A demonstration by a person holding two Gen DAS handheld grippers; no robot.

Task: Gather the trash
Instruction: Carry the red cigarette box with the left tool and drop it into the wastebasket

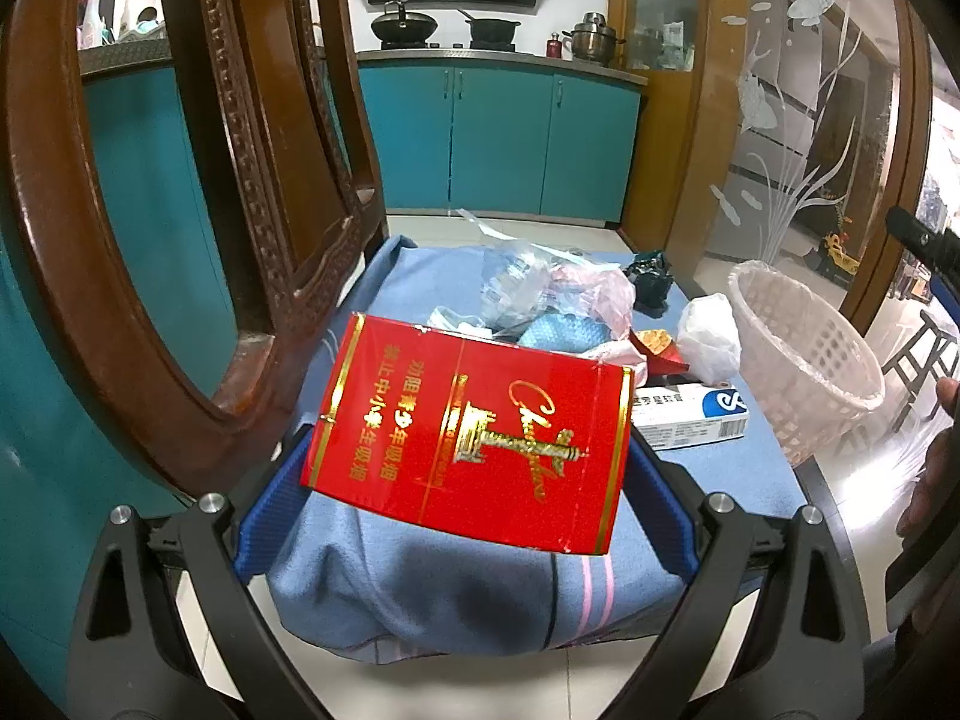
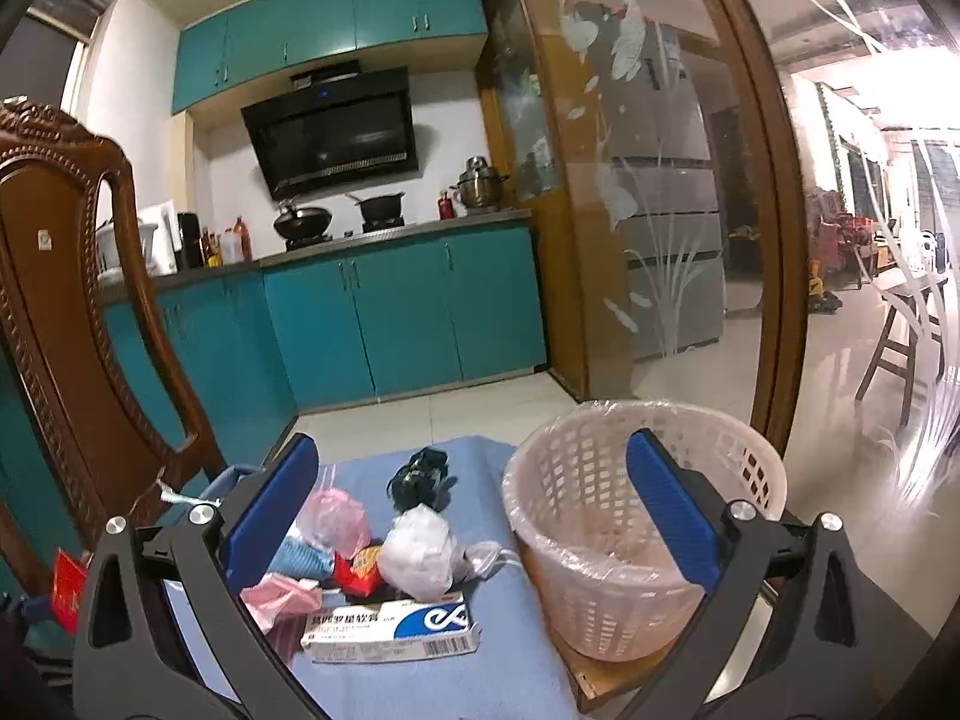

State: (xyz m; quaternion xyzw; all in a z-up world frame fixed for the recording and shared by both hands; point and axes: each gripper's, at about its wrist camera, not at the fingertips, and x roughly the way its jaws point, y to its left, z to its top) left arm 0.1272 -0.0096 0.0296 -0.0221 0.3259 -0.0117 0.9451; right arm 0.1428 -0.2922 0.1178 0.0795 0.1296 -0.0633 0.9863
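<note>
My left gripper (image 1: 468, 510) is shut on a flattened red cigarette box (image 1: 468, 420) with gold print, held above the blue cloth (image 1: 420, 594) on the table. The same red box (image 2: 66, 594) peeks in at the far left of the right wrist view. My right gripper (image 2: 471, 462) stands wide open above the table with nothing between its pads. A white lattice basket (image 2: 576, 570) lined with clear plastic stands behind its right finger. Loose trash lies on the cloth: a white-and-blue medicine box (image 2: 390, 630), a white bag wad (image 2: 420, 552), pink bags (image 2: 333, 510) and a red snack wrapper (image 2: 357, 570).
A carved wooden chair (image 1: 180, 240) stands close on the left of the table. A small black object (image 2: 420, 474) lies at the far edge of the cloth. The basket (image 1: 804, 360) sits at the table's right corner, with a person's hand (image 1: 936, 462) beside it. A glass partition (image 2: 660, 240) rises behind.
</note>
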